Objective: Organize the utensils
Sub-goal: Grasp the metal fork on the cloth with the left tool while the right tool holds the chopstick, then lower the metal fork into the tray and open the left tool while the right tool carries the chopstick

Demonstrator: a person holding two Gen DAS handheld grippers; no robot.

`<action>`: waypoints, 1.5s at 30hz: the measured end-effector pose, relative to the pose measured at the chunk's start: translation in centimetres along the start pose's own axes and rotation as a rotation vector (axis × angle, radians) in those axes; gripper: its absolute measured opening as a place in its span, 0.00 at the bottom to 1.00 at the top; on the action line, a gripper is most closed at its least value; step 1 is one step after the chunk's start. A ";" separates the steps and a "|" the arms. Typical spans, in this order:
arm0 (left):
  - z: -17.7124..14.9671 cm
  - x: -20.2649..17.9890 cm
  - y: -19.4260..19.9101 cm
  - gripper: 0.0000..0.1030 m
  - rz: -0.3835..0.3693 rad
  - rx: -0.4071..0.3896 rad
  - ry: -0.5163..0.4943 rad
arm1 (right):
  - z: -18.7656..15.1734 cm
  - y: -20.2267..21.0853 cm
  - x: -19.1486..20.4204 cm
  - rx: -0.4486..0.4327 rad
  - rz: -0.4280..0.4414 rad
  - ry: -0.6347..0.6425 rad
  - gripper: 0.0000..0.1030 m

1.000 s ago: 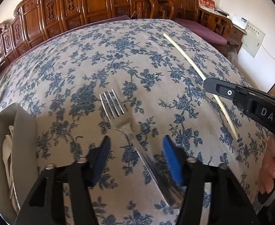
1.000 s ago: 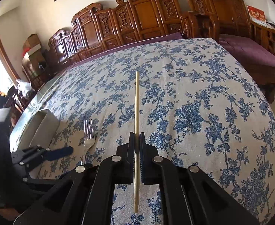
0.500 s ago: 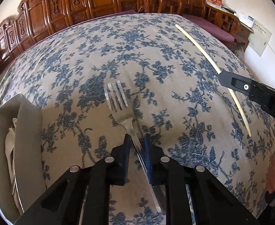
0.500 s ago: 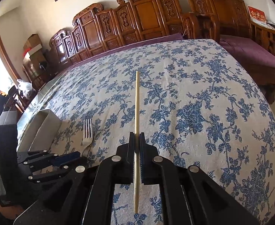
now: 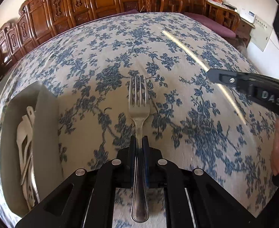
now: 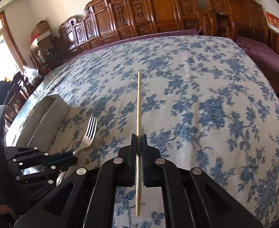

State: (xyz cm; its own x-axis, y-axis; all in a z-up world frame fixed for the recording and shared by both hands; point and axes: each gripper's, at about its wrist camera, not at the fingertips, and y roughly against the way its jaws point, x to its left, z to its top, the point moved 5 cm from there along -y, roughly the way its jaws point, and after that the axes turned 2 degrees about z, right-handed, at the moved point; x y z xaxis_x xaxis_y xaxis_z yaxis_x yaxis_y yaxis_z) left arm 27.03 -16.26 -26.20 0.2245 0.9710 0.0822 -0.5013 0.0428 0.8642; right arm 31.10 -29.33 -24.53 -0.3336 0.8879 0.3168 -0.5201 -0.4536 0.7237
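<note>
My left gripper [image 5: 139, 142] is shut on the handle of a metal fork [image 5: 139, 102], tines pointing forward over the floral tablecloth. The fork [image 6: 90, 133] and left gripper [image 6: 71, 158] also show at the lower left of the right wrist view. My right gripper [image 6: 138, 138] is shut on a pale wooden chopstick [image 6: 138, 102] that points forward above the cloth. In the left wrist view the chopstick [image 5: 186, 49] runs diagonally at the right, held by the right gripper [image 5: 212, 75].
A grey utensil tray [image 5: 44, 125] stands at the table's left, holding white utensils [image 5: 25, 133]; it also shows in the right wrist view [image 6: 44, 117]. Carved wooden chairs [image 6: 139, 19] line the far edge. A purple bench [image 6: 262, 57] is on the right.
My left gripper closed on the fork handle and turned the fork straight ahead. The right gripper kept hold of the chopstick and shifted slightly.
</note>
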 end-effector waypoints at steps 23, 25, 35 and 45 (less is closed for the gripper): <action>-1.3 5.9 9.4 0.06 0.003 -0.134 0.059 | -0.6 0.6 9.2 -0.013 0.093 0.164 0.06; -1.3 6.6 10.1 0.06 0.008 -0.145 0.065 | -0.4 1.0 10.0 -0.021 0.101 0.180 0.06; -1.6 9.7 11.8 0.06 0.033 -0.168 0.097 | 0.2 2.7 13.3 -0.059 0.159 0.217 0.06; -1.9 13.4 10.7 0.06 0.067 -0.163 0.129 | -0.4 2.7 15.3 -0.050 0.181 0.247 0.06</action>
State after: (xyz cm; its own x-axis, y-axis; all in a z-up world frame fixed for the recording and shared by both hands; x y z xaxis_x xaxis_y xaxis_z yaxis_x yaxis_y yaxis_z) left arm 23.11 -2.36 -16.80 0.0824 0.9946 0.0629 -0.6423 0.0047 0.7664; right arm 24.24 -16.95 -18.00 -0.6026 0.7492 0.2748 -0.4702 -0.6116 0.6363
